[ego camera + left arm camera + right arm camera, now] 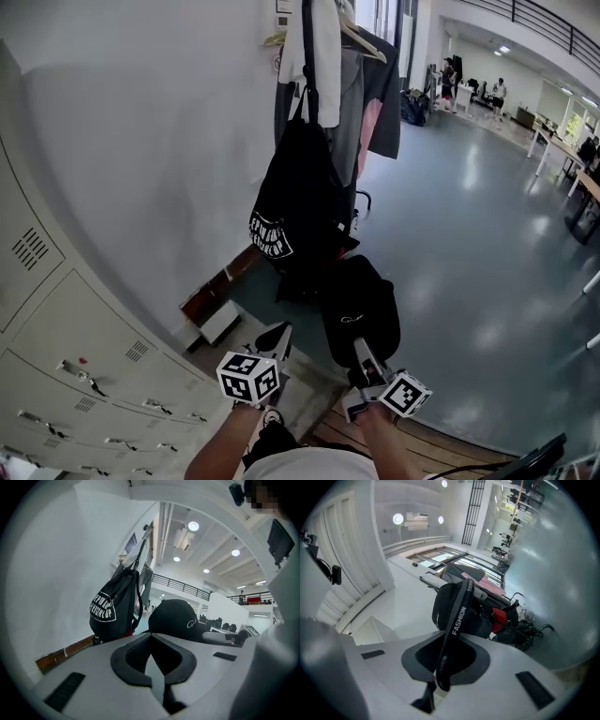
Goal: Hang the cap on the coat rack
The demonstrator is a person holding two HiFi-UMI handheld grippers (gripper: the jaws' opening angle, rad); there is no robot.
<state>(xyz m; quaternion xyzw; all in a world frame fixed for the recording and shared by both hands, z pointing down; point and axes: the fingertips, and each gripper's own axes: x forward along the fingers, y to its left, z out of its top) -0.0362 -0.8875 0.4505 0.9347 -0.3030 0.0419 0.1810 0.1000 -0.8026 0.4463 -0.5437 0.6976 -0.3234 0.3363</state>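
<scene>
Black cap strap pinched between fingers, right gripper.

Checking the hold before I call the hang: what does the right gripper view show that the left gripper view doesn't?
Only the right gripper view: a strap printed FASHION, pinched between the shut jaws of the right gripper. Only the left gripper view: the crown and white logo of the cap, the white print on the hanging backpack, and the left gripper with its jaws together on nothing. Both: part of the black cap ahead, with hung clothes beyond it.
</scene>
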